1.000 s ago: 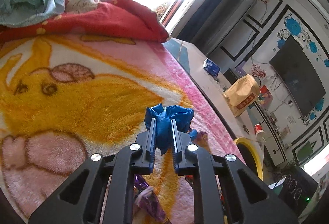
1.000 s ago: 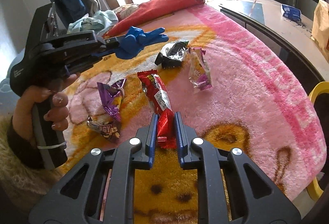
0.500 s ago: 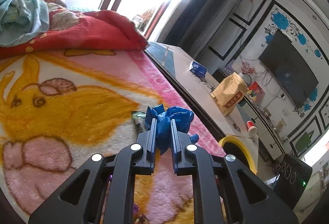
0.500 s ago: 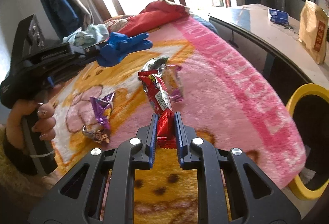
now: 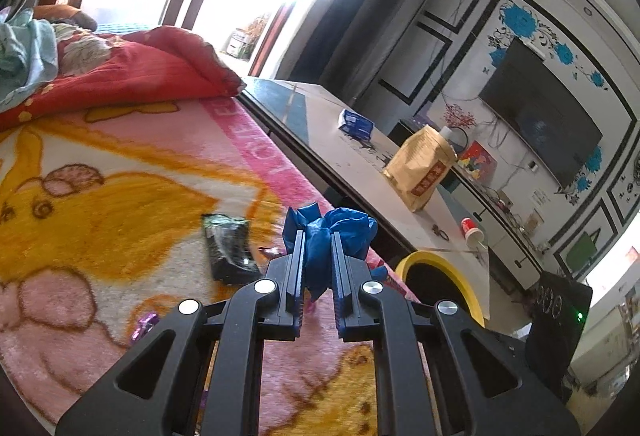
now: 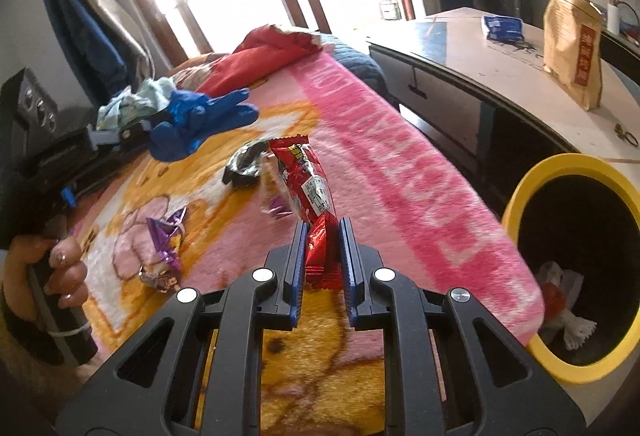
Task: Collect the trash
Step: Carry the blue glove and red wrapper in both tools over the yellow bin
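Since the earlier frame both tongs have swung right toward the yellow-rimmed bin point(image 6: 576, 276), which now fills more of the right view, just past the bed point(image 6: 400, 164) edge. The step is carry-to-bin. The right tongs point(image 6: 323, 252) are clamped on the red wrapper point(image 6: 308, 180); the left tongs point(image 5: 316, 256) are clamped on the blue glove point(image 5: 328, 232). Next, I judge, each must clear the bed's near-right edge and release over the open mouth; the worktop point(image 6: 520, 76) crowds the far side.
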Tool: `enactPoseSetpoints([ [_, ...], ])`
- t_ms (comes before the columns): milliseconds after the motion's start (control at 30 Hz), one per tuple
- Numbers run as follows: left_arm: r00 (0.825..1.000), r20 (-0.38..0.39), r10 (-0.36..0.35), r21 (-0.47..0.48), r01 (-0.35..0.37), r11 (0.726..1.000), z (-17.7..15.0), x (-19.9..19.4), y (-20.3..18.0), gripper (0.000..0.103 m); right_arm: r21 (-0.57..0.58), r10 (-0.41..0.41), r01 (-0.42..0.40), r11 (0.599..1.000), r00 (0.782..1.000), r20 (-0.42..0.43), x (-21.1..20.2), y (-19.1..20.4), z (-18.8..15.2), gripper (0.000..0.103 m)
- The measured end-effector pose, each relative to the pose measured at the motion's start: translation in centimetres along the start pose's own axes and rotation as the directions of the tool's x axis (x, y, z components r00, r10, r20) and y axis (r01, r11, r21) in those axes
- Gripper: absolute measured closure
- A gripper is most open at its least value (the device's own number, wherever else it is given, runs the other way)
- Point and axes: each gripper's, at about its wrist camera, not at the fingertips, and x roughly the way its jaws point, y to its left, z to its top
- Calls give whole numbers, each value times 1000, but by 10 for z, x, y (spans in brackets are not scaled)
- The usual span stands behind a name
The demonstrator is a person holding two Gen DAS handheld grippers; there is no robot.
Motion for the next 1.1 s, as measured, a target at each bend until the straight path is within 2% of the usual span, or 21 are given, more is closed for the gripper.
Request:
enactPoseSetpoints([
  [600,996,-50,-79,83,83,993,-9,22,-48,92,125,-113,103,987,991,78,-35,-59,10,92],
  [1100,983,-111,-146,149,162,975,-19,51,-94,92,231,-225,192,954,966,124,-70,-107,7,92],
])
